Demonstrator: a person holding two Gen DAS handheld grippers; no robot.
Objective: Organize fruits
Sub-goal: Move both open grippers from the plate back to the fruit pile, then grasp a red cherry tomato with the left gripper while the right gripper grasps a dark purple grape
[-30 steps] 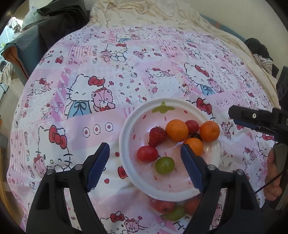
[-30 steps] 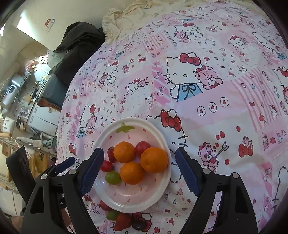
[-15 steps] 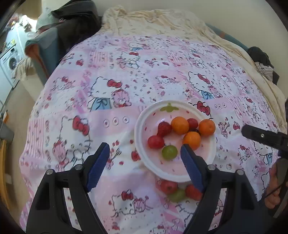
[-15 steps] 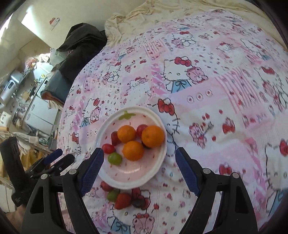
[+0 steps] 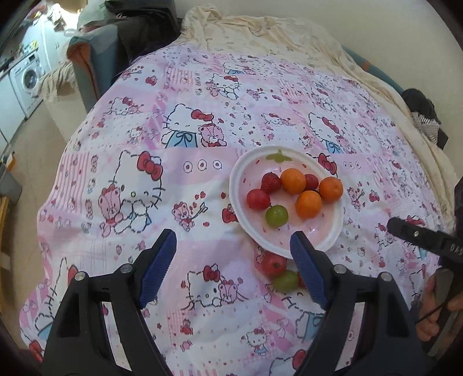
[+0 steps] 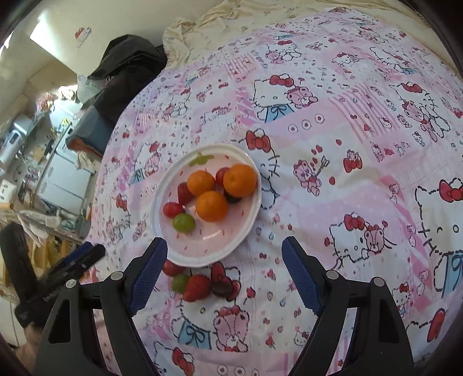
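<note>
Pink cartoon-print bedcover (image 5: 202,95) carrying a white plate (image 5: 235,185) of fruit, left gripper (image 5: 233,267) and right gripper (image 6: 224,270) both with fingers apart, empty, strawberry (image 6: 196,285) beside plate clear only from right wrist, half hidden from left.

A pink cartoon-cat bedspread (image 5: 202,121) is covering the surface, with a cream sheet (image 5: 260,31) bunching at its far end against a pale wall (image 5: 361,20). A washing machine (image 5: 27,78) is standing at the left beside a beige floor (image 5: 58,118); dark clothing (image 6: 127,63) is lying heaped nearby.
</note>
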